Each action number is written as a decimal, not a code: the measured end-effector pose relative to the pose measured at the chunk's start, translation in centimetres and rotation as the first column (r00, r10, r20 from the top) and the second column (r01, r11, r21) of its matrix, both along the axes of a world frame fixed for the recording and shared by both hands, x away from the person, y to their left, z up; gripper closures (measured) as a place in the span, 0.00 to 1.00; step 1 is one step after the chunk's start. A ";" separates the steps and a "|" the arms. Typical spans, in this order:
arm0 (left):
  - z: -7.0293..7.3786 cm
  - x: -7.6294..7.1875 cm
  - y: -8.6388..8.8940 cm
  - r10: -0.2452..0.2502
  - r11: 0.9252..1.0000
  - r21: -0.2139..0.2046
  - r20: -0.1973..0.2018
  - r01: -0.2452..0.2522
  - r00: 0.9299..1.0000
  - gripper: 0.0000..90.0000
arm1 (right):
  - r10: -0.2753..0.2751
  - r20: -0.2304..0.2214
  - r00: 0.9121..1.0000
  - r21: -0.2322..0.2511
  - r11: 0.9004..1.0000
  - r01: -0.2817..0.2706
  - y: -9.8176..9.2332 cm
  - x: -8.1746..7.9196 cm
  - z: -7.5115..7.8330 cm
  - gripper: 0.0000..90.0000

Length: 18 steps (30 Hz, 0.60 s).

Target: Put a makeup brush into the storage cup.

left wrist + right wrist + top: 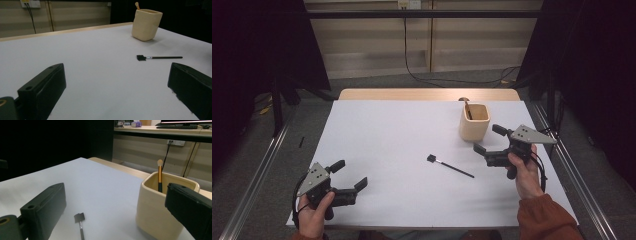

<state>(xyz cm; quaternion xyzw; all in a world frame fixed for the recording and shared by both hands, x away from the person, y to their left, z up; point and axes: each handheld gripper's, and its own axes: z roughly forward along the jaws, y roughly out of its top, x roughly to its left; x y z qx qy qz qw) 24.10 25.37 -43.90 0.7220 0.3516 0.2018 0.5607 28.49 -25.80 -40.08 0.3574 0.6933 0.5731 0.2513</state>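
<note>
On the white desk [387, 150] a thin black brush [451, 166] lies flat, its square dark head toward the left and its handle running toward the right tongs [486, 141]. It rests apart from everything, a little in front of the cream cup [474, 121] that stands near the far right corner. Another brush with a gold-and-black handle [159, 176] is upright inside that cup, pale tip upward.

Both tongs are spread wide and hold nothing. The left tongs [352, 176] hover low over the near left part of the desk, well away from the brush; the right pair sits just beside the cup, nearer to the loose brush.

Judging from this layout, the work is gathering brushes into the cup, and the step in hand is the approach to the one still lying out. The next move likely calls for the right tongs to drop over the slim handle, straddle it and close squarely, since so thin a stick could roll or slip.

A pale wooden edge shows beyond the white sheet. Behind it are beige wall panels with a wall socket and hanging cable, a grey floor, metal rails at either side and dark curtains; what seems to be a monitor stands on a far bench, though that is blurry.
</note>
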 end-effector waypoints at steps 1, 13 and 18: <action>0.0 0.0 0.0 0.000 1.000 -0.004 -0.003 0.000 1.000 0.02 | 0.001 0.000 1.000 0.002 1.000 -0.001 0.1 0.3 0.1 0.03; 0.0 0.0 0.0 -0.005 1.000 0.006 0.001 0.005 1.000 0.02 | 0.062 -0.004 0.998 -0.015 0.998 -0.062 2.5 3.1 1.7 0.03; 0.0 0.0 0.0 -0.006 1.000 0.008 0.002 0.006 1.000 0.02 | 0.079 -0.007 0.997 -0.042 0.996 -0.079 3.7 4.1 2.4 0.04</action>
